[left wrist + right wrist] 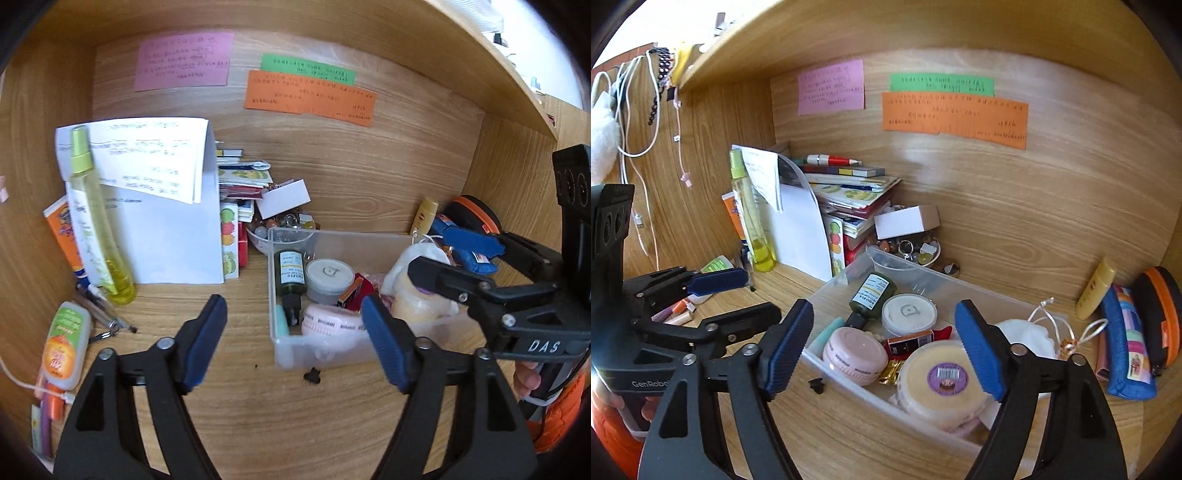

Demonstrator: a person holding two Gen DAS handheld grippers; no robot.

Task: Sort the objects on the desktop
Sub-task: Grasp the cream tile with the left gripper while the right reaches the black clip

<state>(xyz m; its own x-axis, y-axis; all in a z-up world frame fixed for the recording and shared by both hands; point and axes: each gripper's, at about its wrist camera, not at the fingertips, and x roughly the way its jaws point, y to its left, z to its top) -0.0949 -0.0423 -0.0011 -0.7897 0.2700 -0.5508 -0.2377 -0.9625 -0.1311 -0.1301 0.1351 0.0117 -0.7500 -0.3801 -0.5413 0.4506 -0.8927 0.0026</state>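
The left gripper (295, 343) hovers low over the desk (258, 406) with its blue pads spread wide and nothing between them; its right pad overlaps the near left corner of the clear bin (274, 295). The right gripper (886, 347) is also spread wide and holds nothing, poised above the bin's near side, over the pink jar (855, 354) and the yellow tub (942, 380). Seen from the left wrist, the right gripper (465, 266) reaches in from the right, above the bin's right end.

The bin sits on the desk toward the right. Inside it lie a dark green bottle (291, 275) on its side along the left wall, a white round lid (328, 275) just beside it, the pink jar (328, 325) at the near wall, a small red box (908, 341) between them, the yellow tub, and a white pouch (1027, 336) with a cord at the right end. A small black scrap (312, 376) lies on the desk just outside the bin's near wall.

Behind the bin, a bowl (923, 254) of small trinkets touches its far corner, with a white box (907, 219) resting above it. Left of that stands a book stack (849, 195) with a red-and-white pen (831, 160) on top, and white papers (166, 206) lean against it. A tall yellow spray bottle (98, 221) leans at the far left, in front of an orange tube (64, 236). Nearer lie pens (103, 310) and a flat orange-labelled bottle (64, 347). Right of the bin are a yellow tube (1095, 290), a blue pouch (1126, 343) and an orange-rimmed case (1160, 317). Pink (184, 61), green (308, 70) and orange (310, 98) notes stick to the back panel.
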